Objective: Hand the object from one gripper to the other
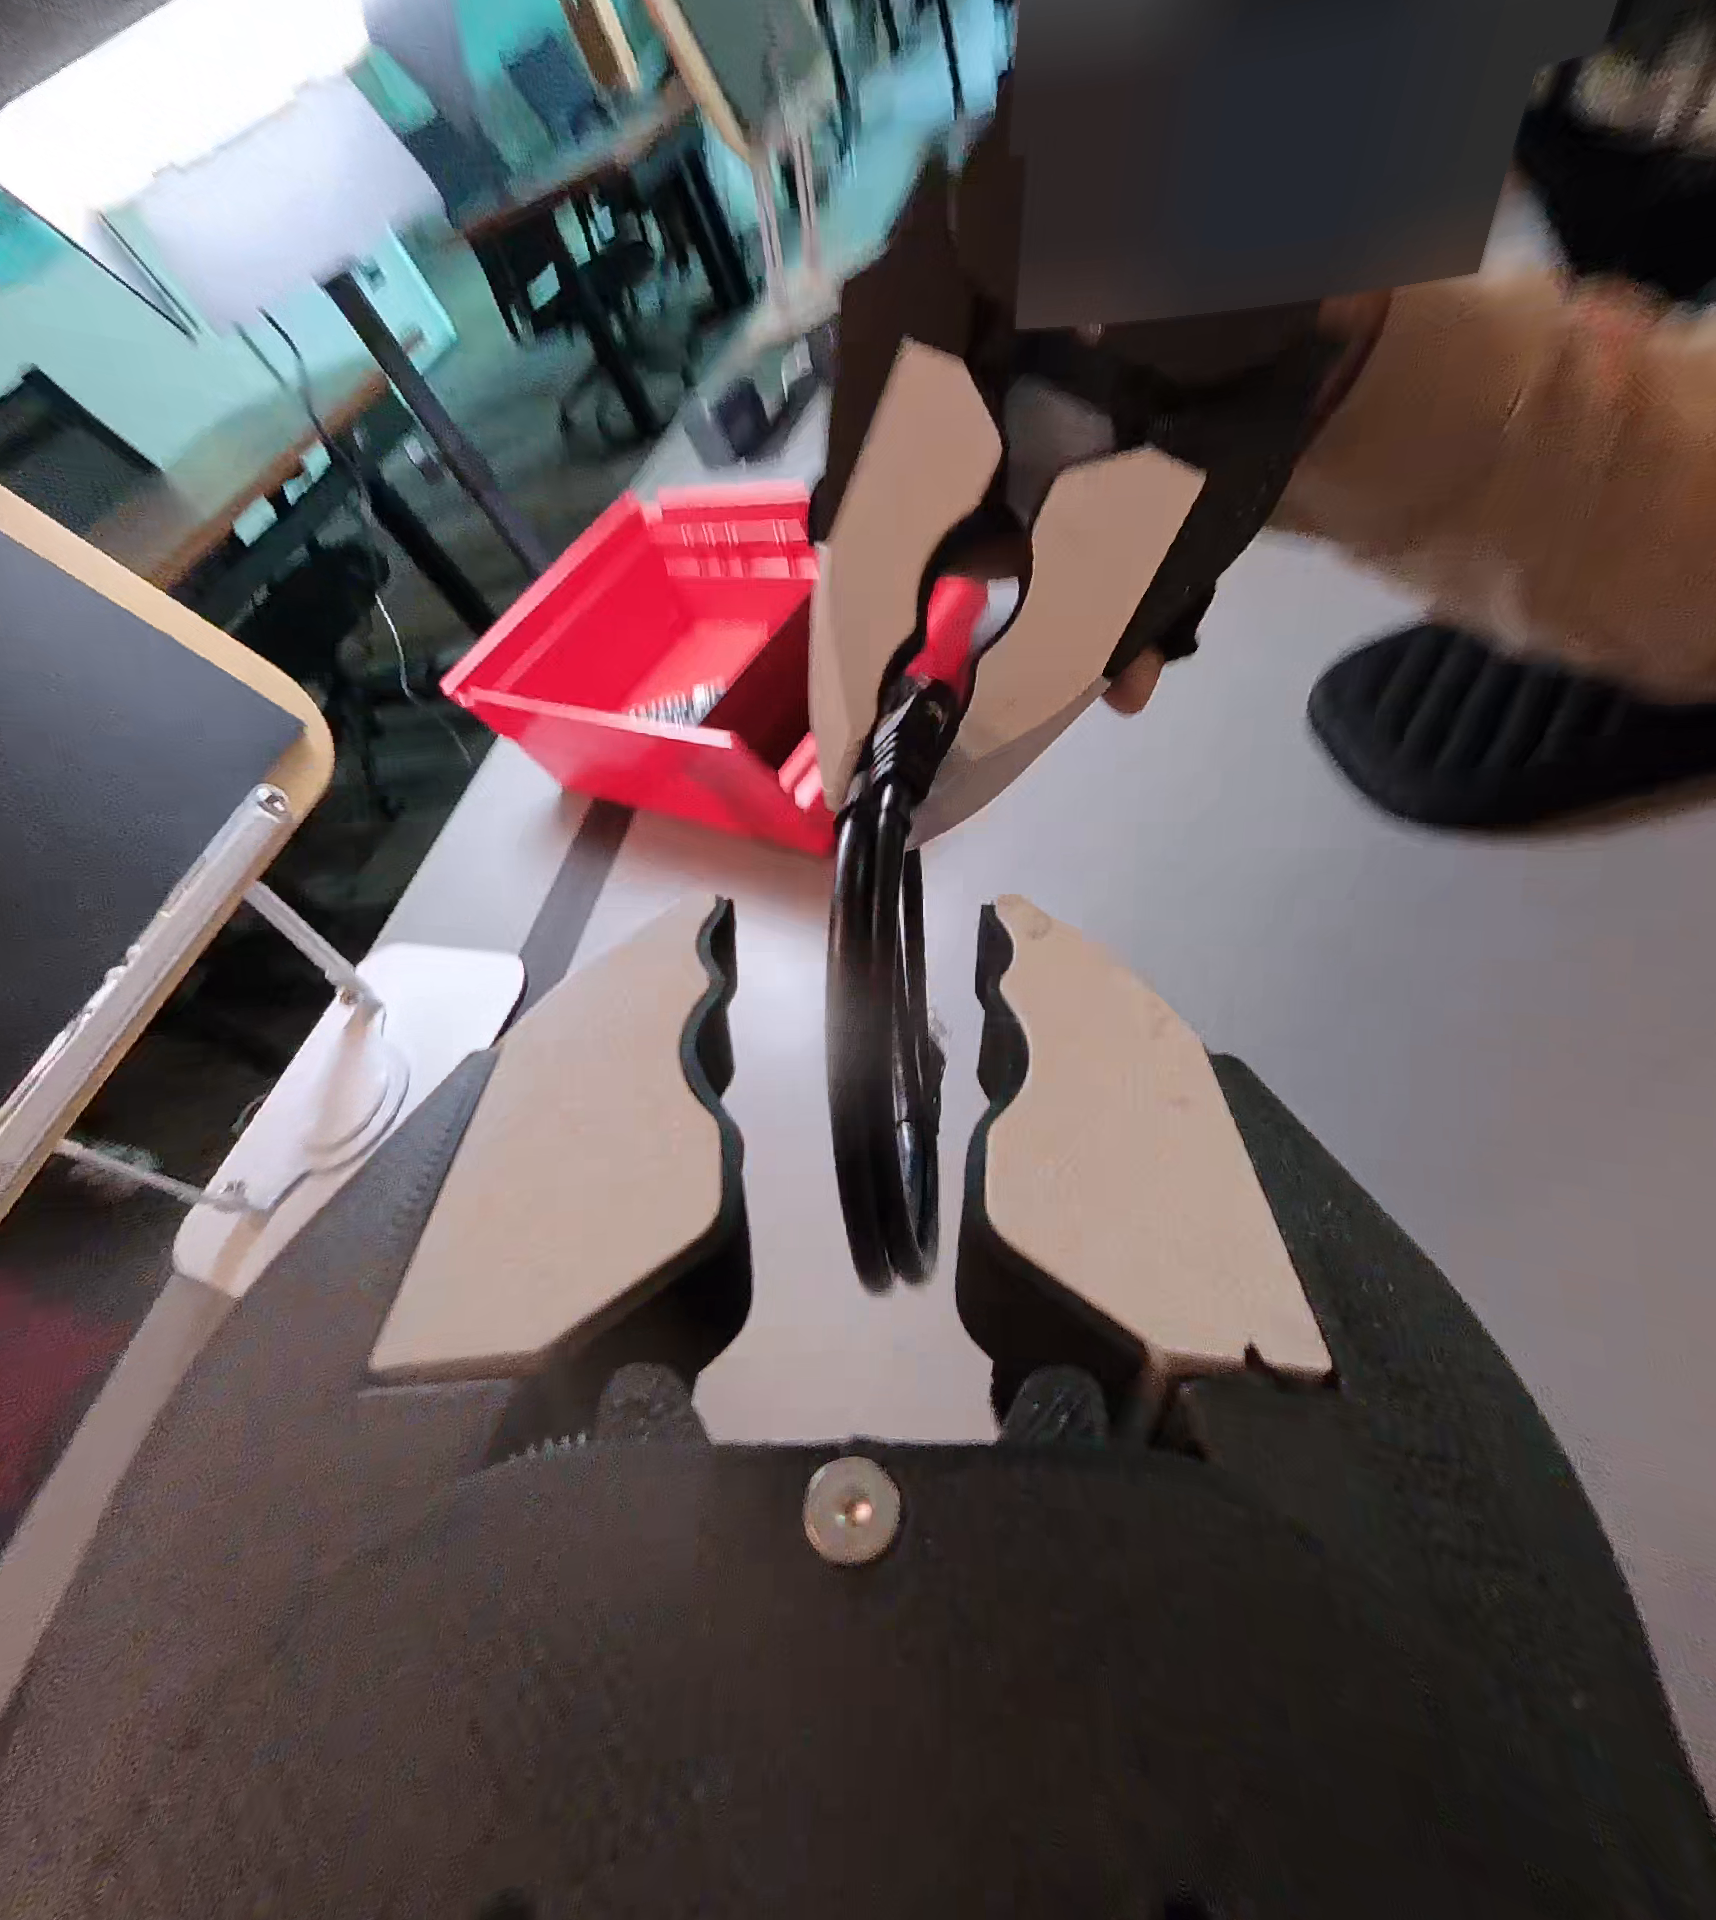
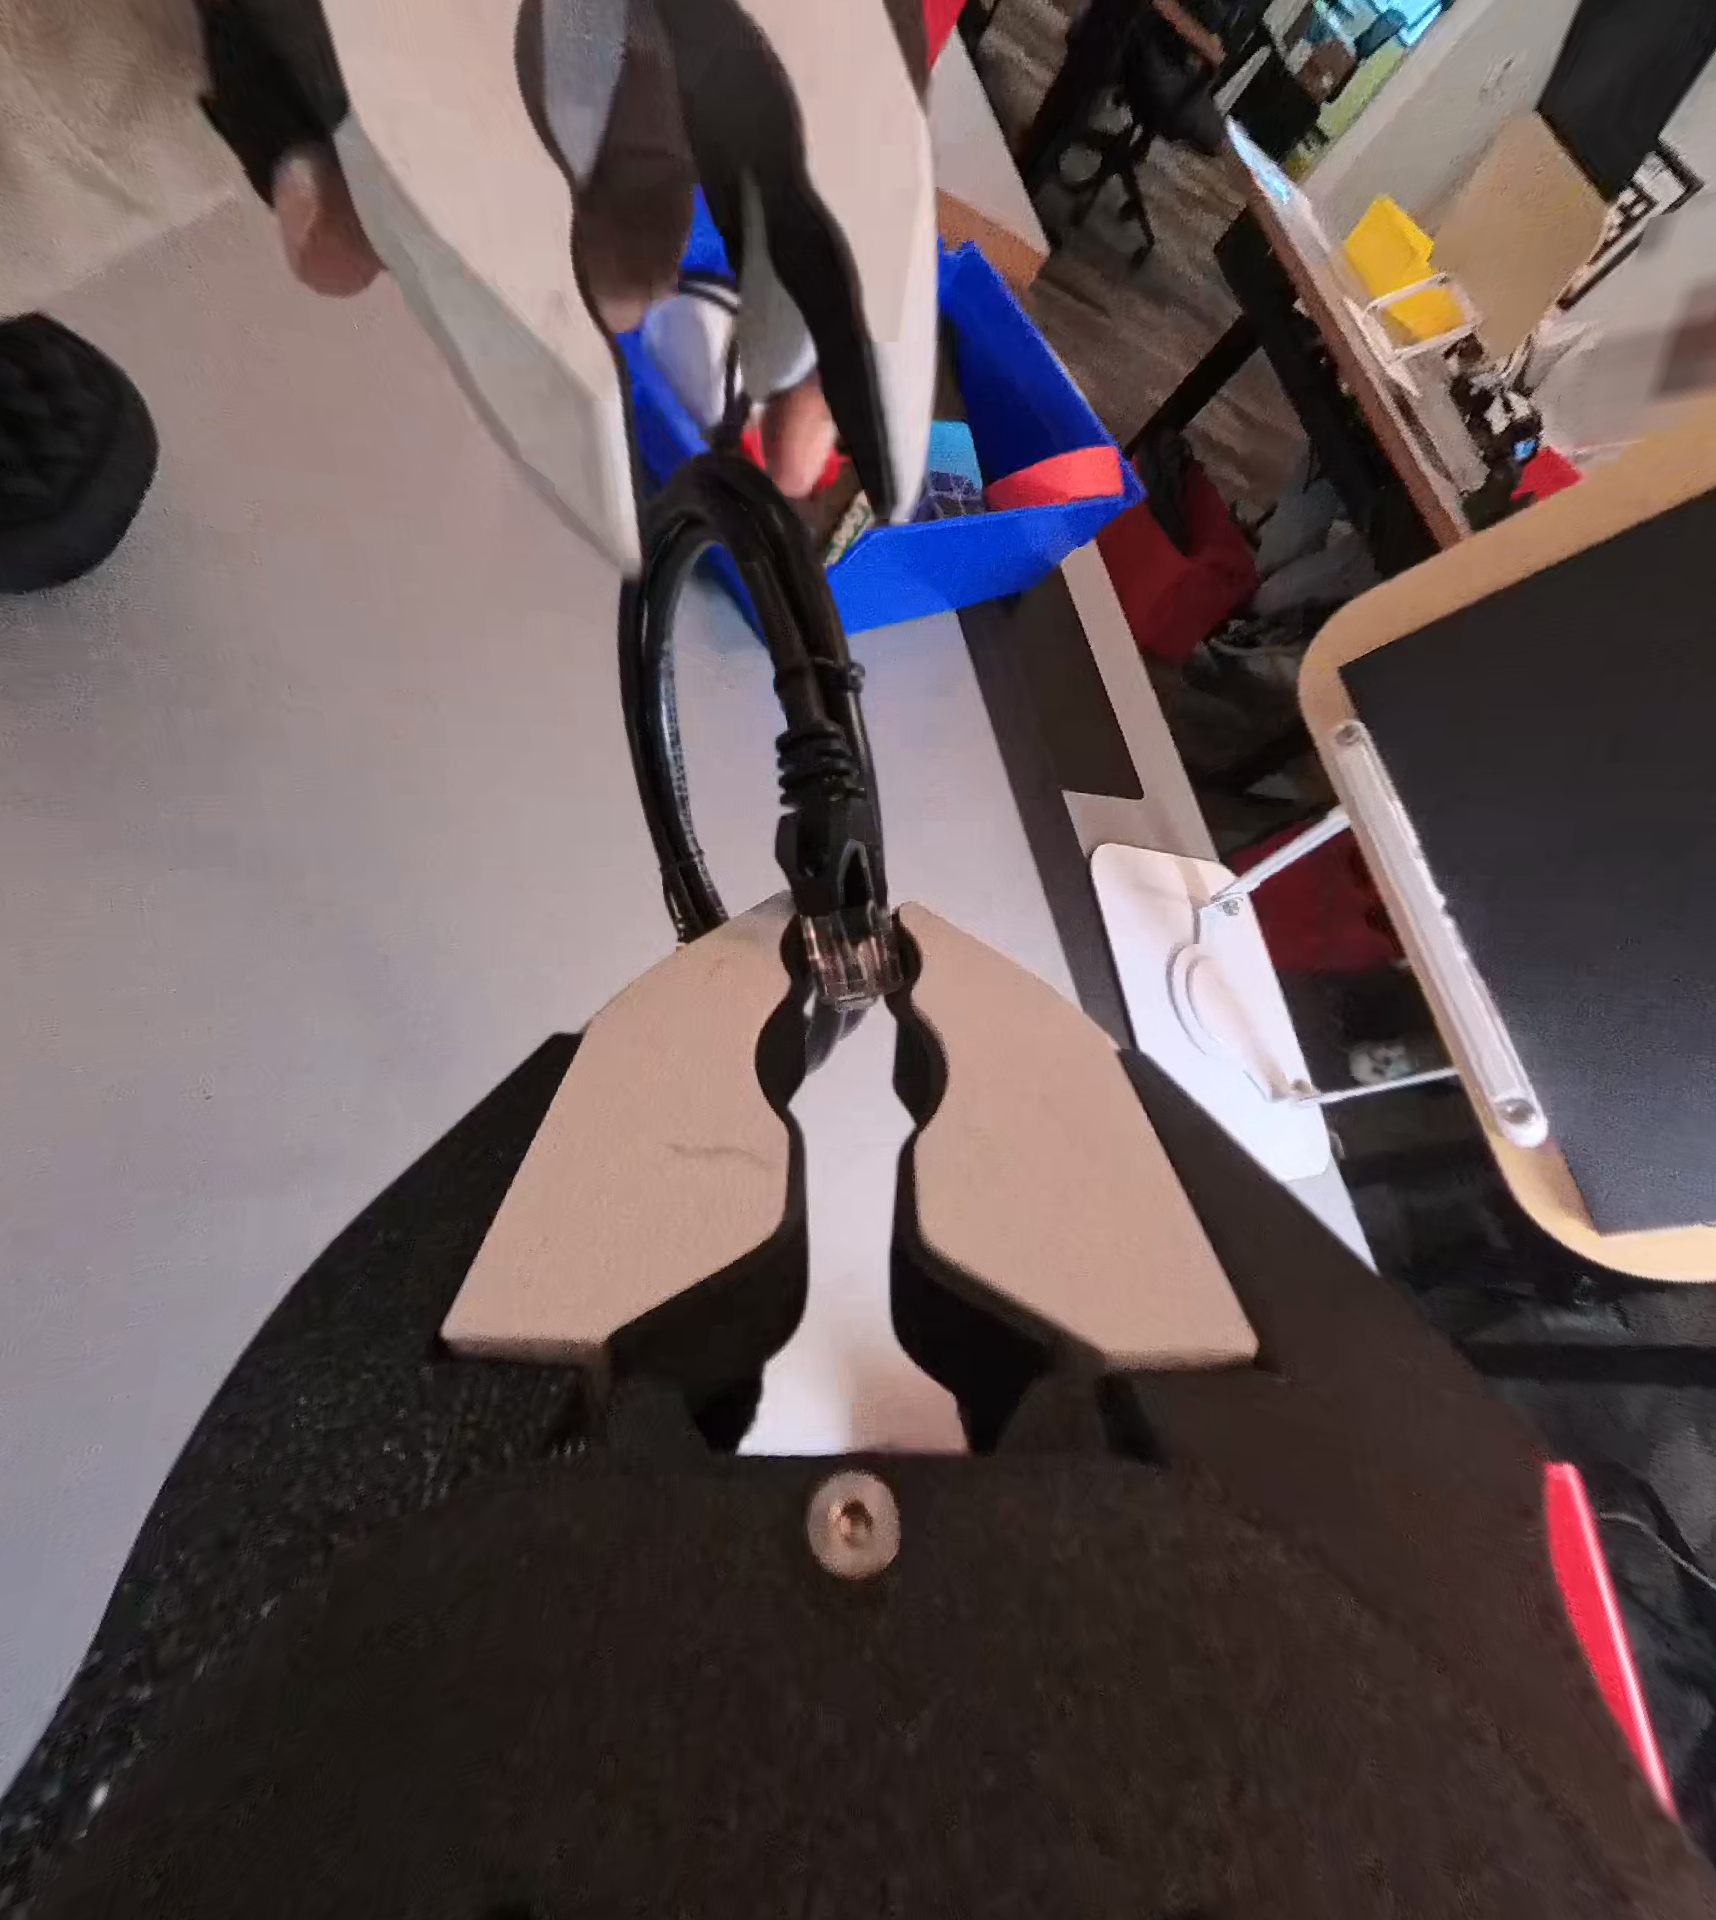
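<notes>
A coiled black network cable point(image 1: 875, 1091) with a clear plug hangs above the grey table point(image 1: 1353, 1039). My right gripper point(image 2: 849, 920) is shut on the plug end of the cable point(image 2: 823, 748). In the left wrist view the right gripper point(image 1: 895, 800) comes in from above, holding the coil. My left gripper point(image 1: 859, 914) is open, and the coil hangs between its fingers point(image 1: 615, 1091) without touching them. In the right wrist view the left gripper point(image 2: 760, 520) stands open around the far end of the loop.
A red bin point(image 1: 625, 717) stands on the table beyond the grippers on one side, a blue bin point(image 2: 1020, 416) with several items on the other. A black padded object point(image 1: 1508, 727) lies on the table. A dark board on a white stand point(image 2: 1612, 831) sits past the table edge.
</notes>
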### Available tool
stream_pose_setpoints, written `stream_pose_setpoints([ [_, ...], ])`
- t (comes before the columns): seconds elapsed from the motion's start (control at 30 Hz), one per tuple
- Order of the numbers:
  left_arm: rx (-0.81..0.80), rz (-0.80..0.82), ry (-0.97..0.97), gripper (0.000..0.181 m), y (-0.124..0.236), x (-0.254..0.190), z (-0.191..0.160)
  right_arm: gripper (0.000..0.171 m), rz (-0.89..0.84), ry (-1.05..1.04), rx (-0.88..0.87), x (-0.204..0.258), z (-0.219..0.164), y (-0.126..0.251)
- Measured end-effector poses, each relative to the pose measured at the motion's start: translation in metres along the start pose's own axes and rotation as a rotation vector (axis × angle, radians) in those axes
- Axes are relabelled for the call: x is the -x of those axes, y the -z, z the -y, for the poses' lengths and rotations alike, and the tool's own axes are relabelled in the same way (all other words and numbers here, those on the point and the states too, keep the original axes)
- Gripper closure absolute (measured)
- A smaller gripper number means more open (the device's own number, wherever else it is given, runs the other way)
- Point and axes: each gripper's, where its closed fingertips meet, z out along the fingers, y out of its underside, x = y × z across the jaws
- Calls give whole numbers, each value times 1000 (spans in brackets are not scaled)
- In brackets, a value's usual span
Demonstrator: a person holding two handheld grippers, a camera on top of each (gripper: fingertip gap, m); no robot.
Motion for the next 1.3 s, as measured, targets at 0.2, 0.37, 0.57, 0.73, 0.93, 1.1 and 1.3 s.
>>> stream_pose_setpoints([
  [0.2, 110, 113, -169, 171, -21, 2, -15, 156, -27, 62, -28, 7, 10, -15],
  [0.37, -272, 102, 9, 170, 9, 15, 32, 121, 55, -194, -232, -14, 15, 3],
  [0.57, -334, 4, 135, 159, 15, 16, 33, 167, 70, -198, -238, -10, 19, -2],
  [0.73, -86, 15, 12, 141, 5, 3, 13, 167, -10, -44, 25, -11, -10, 4],
  [0.93, 273, 96, -221, 168, -29, -6, -39, 167, -27, 152, 255, 11, -24, -25],
  [1.1, 77, 158, -143, 168, -10, 14, -10, 137, -121, 8, 20, -23, 0, -3],
  [1.3, -151, 92, -48, 168, 4, 14, 15, 149, -15, -167, -171, -25, 5, -7],
])
